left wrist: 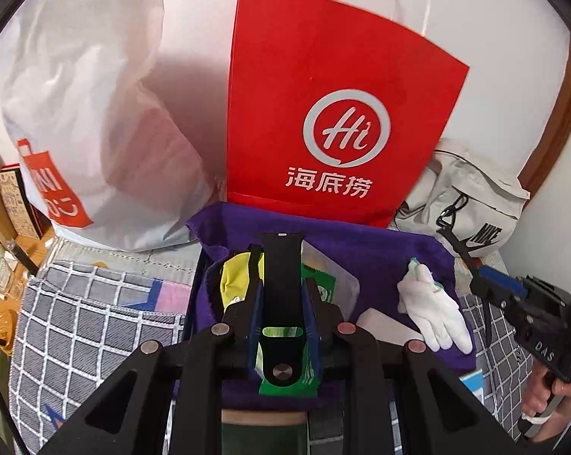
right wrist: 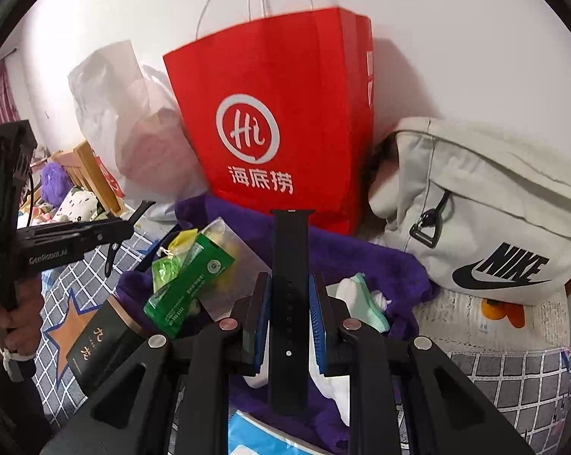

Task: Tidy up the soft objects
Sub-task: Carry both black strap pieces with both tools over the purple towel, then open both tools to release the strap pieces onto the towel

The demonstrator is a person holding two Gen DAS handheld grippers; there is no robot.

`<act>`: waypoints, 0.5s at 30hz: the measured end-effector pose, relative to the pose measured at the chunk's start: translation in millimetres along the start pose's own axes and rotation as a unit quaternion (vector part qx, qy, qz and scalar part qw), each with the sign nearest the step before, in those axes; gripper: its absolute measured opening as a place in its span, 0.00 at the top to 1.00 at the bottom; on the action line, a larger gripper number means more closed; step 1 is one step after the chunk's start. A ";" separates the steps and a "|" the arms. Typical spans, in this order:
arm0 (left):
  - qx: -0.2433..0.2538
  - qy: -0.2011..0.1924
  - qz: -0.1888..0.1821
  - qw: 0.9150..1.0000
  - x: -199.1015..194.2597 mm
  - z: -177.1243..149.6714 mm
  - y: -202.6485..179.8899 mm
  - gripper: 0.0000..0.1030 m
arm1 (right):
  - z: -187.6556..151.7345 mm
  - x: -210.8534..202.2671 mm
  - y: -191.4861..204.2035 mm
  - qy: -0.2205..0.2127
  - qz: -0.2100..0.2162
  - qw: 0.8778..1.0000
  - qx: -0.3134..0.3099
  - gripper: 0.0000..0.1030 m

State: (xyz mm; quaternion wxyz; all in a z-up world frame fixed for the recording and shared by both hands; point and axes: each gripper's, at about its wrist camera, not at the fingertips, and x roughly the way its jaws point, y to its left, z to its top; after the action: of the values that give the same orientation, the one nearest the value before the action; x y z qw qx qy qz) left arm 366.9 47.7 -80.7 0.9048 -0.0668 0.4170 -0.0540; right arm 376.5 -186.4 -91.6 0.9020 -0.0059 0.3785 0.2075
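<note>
My left gripper [left wrist: 281,303] is shut on a black watch strap half [left wrist: 281,265] with a slot and stud, held above a purple cloth [left wrist: 380,258]. My right gripper [right wrist: 290,303] is shut on the other black strap half [right wrist: 290,261], the one with holes, over the same purple cloth [right wrist: 334,254]. A white glove [left wrist: 433,307] lies on the cloth; in the right wrist view it [right wrist: 346,288] sits under the right finger. A green packet [right wrist: 188,284] and a yellow item [left wrist: 236,276] lie on the cloth too.
A red paper bag [left wrist: 323,106] stands against the wall behind the cloth. A white plastic bag [left wrist: 88,121] is to its left and a beige Nike bag [right wrist: 486,220] to its right. A dark box [right wrist: 99,345] lies on the checked bedspread [left wrist: 77,326].
</note>
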 end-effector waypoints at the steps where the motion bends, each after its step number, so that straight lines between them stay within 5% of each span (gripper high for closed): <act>1: -0.004 0.004 -0.001 1.000 5.8 1.0 1.2 0.80 | -0.8 3.3 -0.7 0.005 -0.001 1.000 0.000 0.80; 15: -0.014 0.049 -0.005 0.999 50.1 -3.0 13.4 0.80 | -18.5 58.4 2.9 0.085 0.005 0.996 -0.008 0.80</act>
State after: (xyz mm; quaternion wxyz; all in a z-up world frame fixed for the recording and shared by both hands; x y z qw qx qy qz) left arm 397.5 53.0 -122.4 0.8820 -0.0784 0.4613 -0.0561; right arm 399.5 -165.3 -144.3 0.8654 -0.0293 0.4525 0.2135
